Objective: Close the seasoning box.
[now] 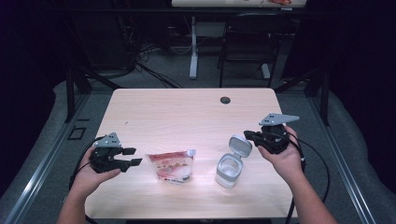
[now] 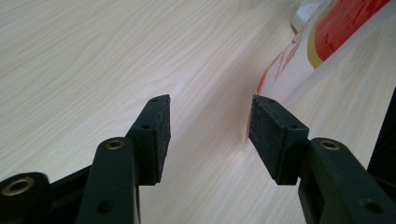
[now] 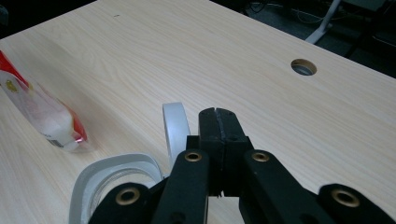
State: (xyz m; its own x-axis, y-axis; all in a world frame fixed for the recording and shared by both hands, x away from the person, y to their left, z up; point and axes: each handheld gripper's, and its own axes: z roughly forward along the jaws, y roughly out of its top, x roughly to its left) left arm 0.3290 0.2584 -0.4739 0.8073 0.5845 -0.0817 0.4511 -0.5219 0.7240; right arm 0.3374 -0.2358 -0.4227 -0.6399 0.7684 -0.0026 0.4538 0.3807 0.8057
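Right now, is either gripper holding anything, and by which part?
Nothing held. Left gripper open, pouch edge beside one pad. Right gripper shut empty beside the container's open lid.

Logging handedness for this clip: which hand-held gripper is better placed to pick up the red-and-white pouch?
Left. The left hand-held gripper is open beside the pouch, jaws pointing at its edge. The right hand-held gripper is shut, over by the open container.

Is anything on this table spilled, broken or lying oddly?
Nothing looks spilled or broken. The red-and-white pouch lies flat on its side on the table, and the white container beside it stands upright with its hinged lid flipped open. That looks deliberate.
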